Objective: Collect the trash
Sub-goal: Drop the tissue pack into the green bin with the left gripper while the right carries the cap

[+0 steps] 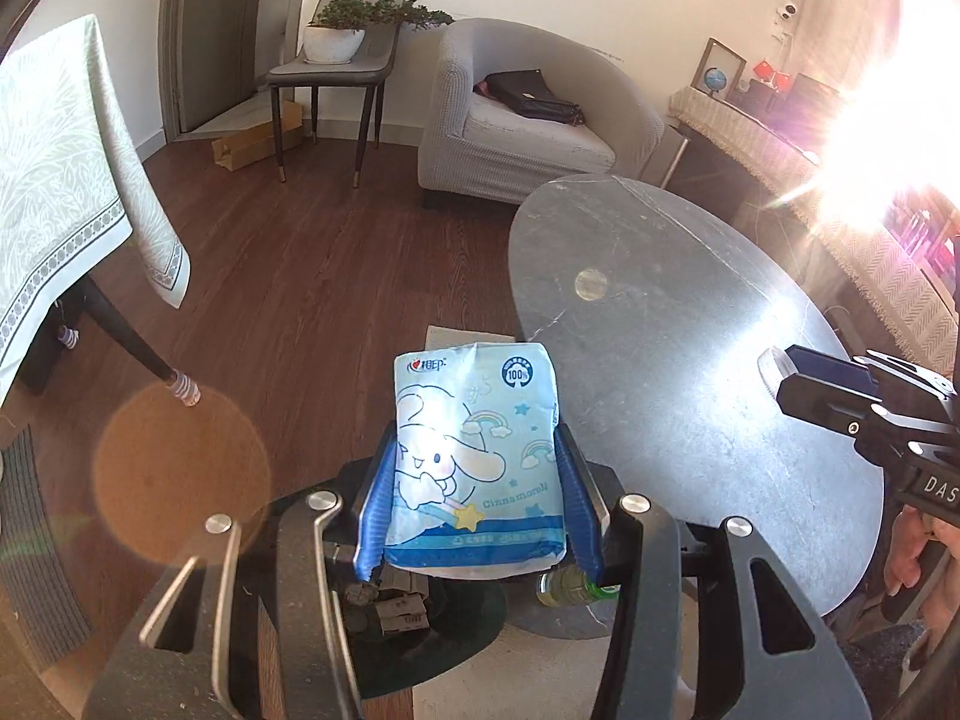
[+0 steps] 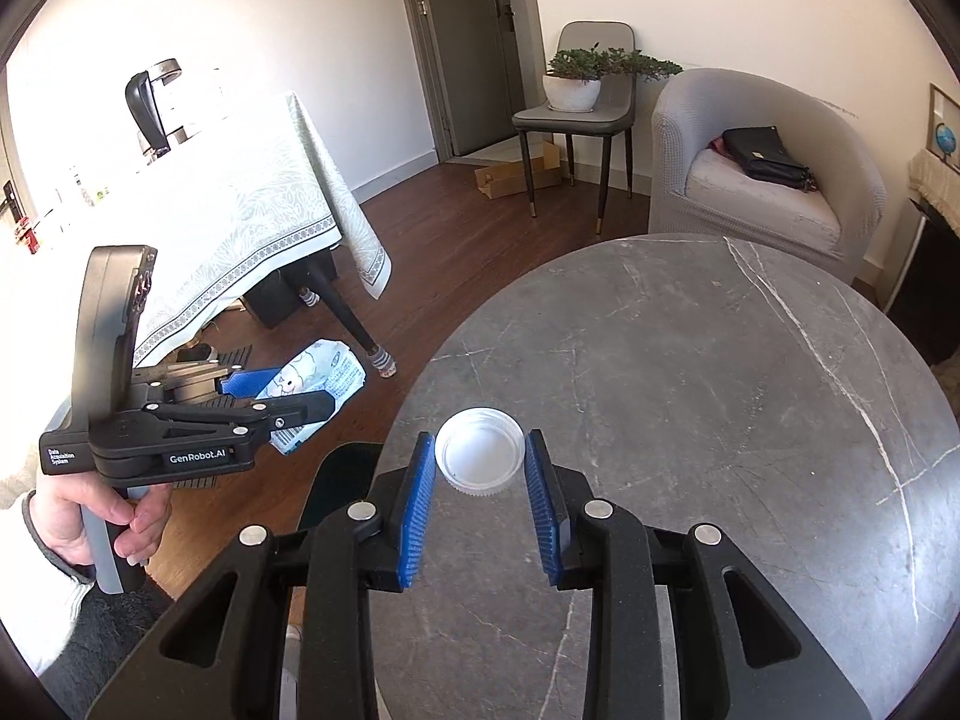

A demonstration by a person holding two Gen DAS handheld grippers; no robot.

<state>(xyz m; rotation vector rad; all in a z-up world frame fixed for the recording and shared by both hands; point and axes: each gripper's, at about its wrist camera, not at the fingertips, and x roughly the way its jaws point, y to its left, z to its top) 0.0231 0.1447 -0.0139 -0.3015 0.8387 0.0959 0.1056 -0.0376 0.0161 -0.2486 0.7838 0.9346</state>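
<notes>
My left gripper [image 1: 477, 462] is shut on a light blue cartoon tissue packet [image 1: 474, 456] and holds it upright above a dark bin [image 1: 420, 618] that holds cardboard scraps and a green bottle [image 1: 573, 588]. The right wrist view shows the left gripper [image 2: 312, 390] with the packet [image 2: 318, 375] left of the table. My right gripper [image 2: 480, 450] is open, its blue pads either side of a white plastic lid [image 2: 479, 457] lying on the round grey marble table [image 2: 720, 420]. The right gripper's tip [image 1: 780, 369] shows over the table at the right of the left wrist view.
A table with a pale green cloth [image 2: 252, 222] stands at the left, its leg [image 2: 354, 324] near the bin. A grey armchair [image 2: 762, 168] with a black bag, a chair with a potted plant [image 2: 576, 90] and a cardboard box [image 2: 510, 177] stand beyond. Wood floor lies between.
</notes>
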